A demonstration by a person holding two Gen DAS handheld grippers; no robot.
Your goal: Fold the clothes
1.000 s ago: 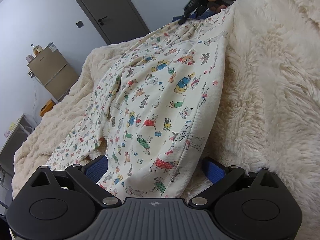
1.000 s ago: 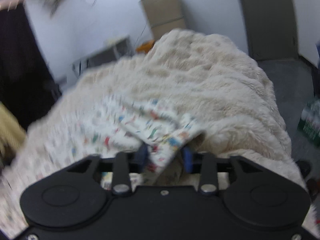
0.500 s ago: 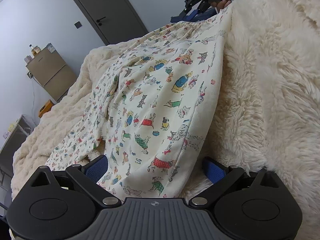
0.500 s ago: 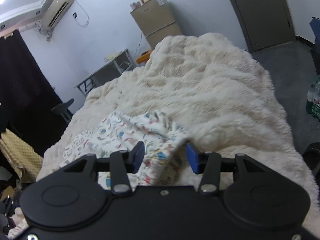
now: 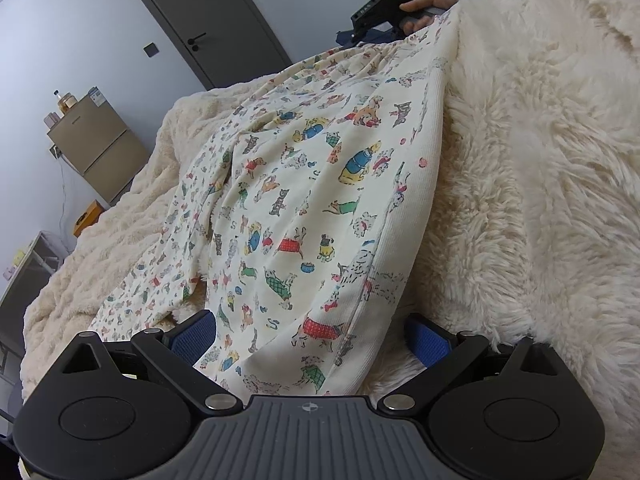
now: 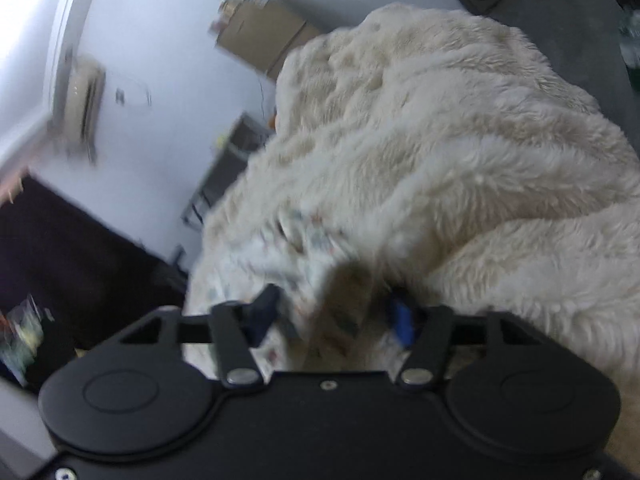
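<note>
The printed garment [image 5: 320, 200] is lying soft and light on the fleecy bed [image 5: 540, 160]; left tool [image 5: 308, 336] is gaping wide astride its near hem, right tool [image 6: 332, 316] is closing around bunched far-edge cloth.

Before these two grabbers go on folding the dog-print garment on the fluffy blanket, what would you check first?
1. Garment lies on the blanket: ok.
2. Near hem between the left gripper's fingers: ok.
3. Left fingers pressing cloth: not ok, they stand wide apart.
4. Far edge between the right gripper's fingers: ok; they are closing.
5. Right grip firm: cannot tell, picture blurred.
6. Cloth smooth: not ok, a ridge runs along it.
</note>
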